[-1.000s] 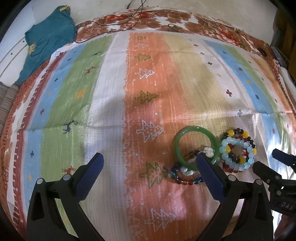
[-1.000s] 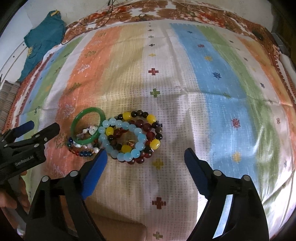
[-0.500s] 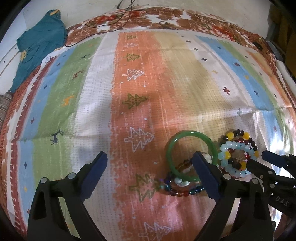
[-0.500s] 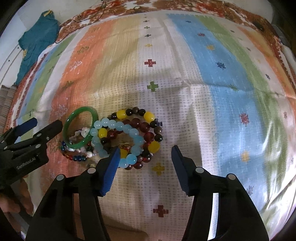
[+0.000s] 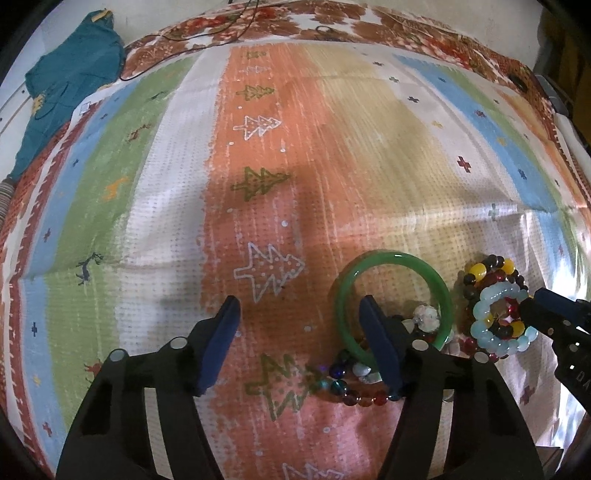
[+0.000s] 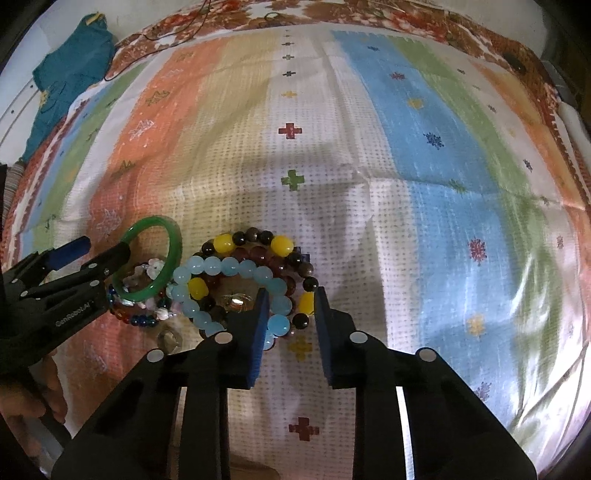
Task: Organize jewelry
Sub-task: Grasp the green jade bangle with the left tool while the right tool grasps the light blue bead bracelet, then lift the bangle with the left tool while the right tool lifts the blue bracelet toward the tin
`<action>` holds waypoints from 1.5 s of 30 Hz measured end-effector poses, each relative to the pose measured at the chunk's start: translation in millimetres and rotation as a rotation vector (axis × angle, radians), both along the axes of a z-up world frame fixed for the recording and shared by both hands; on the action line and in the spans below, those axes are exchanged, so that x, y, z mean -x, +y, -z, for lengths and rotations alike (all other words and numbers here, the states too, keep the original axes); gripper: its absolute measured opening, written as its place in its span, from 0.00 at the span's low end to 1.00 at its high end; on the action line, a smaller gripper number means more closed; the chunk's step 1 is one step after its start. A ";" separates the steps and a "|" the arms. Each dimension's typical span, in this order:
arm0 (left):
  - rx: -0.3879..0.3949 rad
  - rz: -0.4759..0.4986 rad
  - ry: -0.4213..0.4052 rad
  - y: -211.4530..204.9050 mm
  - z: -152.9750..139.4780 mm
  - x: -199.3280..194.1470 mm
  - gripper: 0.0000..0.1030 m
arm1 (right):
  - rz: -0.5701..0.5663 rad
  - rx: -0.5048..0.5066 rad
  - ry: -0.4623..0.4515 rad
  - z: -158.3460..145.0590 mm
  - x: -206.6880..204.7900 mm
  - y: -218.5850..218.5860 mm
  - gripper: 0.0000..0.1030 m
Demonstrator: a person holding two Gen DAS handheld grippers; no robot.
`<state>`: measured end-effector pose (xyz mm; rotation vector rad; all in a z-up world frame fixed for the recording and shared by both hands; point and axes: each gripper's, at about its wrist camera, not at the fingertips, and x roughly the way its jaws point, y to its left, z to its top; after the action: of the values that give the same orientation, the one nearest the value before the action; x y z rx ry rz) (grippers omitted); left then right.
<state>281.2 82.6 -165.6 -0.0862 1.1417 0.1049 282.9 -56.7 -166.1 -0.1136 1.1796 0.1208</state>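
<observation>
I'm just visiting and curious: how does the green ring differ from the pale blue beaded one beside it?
The green bangle is one smooth solid hoop; the pale blue bracelet is a string of round beads. The bangle leans on smaller beaded pieces beside the left gripper, while the blue bracelet lies on other bead strands with the right gripper straddling its edge. Both are wrist-sized rings on the striped cloth.

Striped cloth (image 5: 280, 206) with tree, cross and deer motifs spread flat across the surface, teal garment (image 5: 70, 85) crumpled at far left corner, thin dark cable (image 5: 207, 33) trailing over the brown patterned border (image 5: 406, 33) at far edge.
</observation>
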 end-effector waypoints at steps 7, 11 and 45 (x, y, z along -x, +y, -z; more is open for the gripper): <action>0.015 0.009 0.013 -0.5 3.6 1.0 0.51 | -0.015 0.015 0.002 1.4 3.1 -0.7 0.12; 0.032 0.028 0.014 -3.3 3.8 0.1 0.35 | -0.018 0.020 -0.004 2.1 3.4 -1.7 0.12; 0.039 -0.006 -0.064 -11.7 -59.4 30.8 0.08 | -0.133 0.043 -0.146 -53.9 39.3 2.5 0.12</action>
<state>250.3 70.9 -106.2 -0.1267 1.0794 0.0848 243.6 -54.2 -112.1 -0.2354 1.0285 0.2009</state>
